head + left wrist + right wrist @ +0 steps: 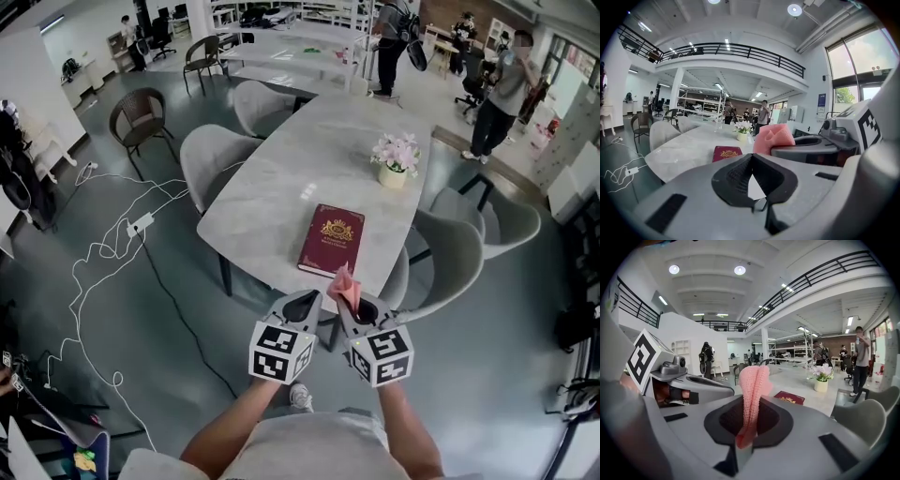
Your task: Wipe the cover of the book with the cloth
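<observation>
A dark red book with a gold emblem lies closed near the front edge of the grey marble table. Both grippers hang side by side short of that edge, off the table. My right gripper is shut on a pink cloth, which stands up folded between its jaws. My left gripper is shut with nothing in it. The left gripper view has the book ahead and the cloth to the right. The right gripper view places the book just beyond the cloth.
A pot of pale flowers stands on the table behind the book. Grey chairs ring the table. White cables trail on the floor at left. People stand far behind.
</observation>
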A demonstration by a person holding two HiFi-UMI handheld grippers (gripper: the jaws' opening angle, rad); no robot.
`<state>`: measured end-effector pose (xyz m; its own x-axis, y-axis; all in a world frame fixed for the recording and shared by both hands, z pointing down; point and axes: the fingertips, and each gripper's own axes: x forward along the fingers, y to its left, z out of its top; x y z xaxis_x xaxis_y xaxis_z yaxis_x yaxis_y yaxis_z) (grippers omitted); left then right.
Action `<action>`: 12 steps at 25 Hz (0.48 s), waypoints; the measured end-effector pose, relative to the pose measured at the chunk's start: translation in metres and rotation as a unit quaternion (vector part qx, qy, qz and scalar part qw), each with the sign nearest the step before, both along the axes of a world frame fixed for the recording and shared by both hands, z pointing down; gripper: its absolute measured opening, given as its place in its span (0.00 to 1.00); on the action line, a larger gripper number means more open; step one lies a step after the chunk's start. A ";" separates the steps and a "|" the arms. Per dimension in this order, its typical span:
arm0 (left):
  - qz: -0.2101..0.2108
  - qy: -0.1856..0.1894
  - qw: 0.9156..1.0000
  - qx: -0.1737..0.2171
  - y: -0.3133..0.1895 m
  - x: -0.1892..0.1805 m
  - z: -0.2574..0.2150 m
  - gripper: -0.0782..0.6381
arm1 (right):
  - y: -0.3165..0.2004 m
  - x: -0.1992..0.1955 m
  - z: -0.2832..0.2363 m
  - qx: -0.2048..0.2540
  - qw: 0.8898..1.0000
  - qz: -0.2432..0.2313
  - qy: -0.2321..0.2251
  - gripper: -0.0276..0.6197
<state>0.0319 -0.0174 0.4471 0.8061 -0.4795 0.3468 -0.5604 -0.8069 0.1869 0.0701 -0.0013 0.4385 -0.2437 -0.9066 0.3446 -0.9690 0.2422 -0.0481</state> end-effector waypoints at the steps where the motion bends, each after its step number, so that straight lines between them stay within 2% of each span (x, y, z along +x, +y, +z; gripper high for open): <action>1: 0.000 0.000 1.000 0.001 -0.007 -0.001 0.000 0.12 | -0.006 -0.001 0.000 0.001 1.000 -0.001 0.000 0.07; 12: 0.007 0.002 1.000 0.006 -0.059 0.027 0.004 0.12 | -0.056 0.028 0.002 0.006 1.000 -0.003 0.015 0.07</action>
